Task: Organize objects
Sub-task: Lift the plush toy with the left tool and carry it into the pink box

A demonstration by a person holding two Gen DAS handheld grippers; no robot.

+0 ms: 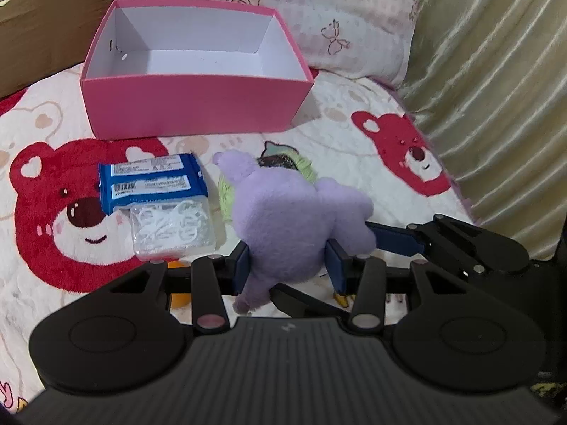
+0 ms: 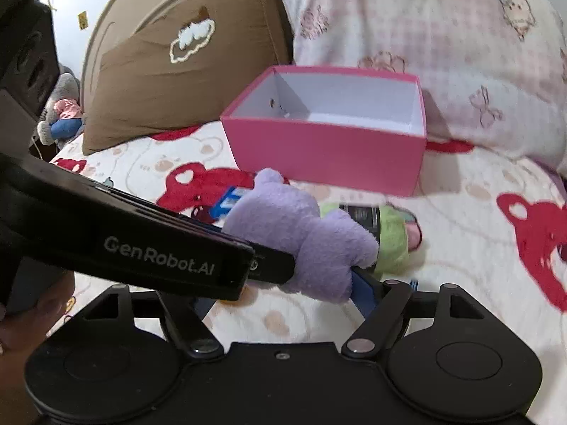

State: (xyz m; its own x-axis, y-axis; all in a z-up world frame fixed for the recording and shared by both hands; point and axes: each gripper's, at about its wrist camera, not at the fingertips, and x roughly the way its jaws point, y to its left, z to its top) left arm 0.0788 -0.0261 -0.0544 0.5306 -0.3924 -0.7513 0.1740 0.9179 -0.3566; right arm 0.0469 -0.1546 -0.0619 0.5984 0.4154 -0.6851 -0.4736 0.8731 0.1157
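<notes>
A purple plush toy [image 1: 297, 226] hangs above the bear-print blanket, and my left gripper [image 1: 288, 265] is shut on it with a blue pad on each side. From the right wrist view the plush [image 2: 304, 233] sits at the end of the left gripper's black body [image 2: 159, 251], which crosses from the left. My right gripper [image 2: 283, 294] stands wide, its right finger [image 2: 365, 294] along the plush's edge and its left finger hidden. The empty pink box [image 1: 198, 102] stands behind.
On the blanket lie two blue packs [image 1: 152, 180], a clear bag of white picks [image 1: 173, 230], a green yarn ball with a black label [image 2: 389, 233] and an orange item [image 1: 177, 301]. A brown cushion [image 2: 177, 71], a pink pillow [image 1: 319, 17] and a curtain [image 1: 496, 88] surround them.
</notes>
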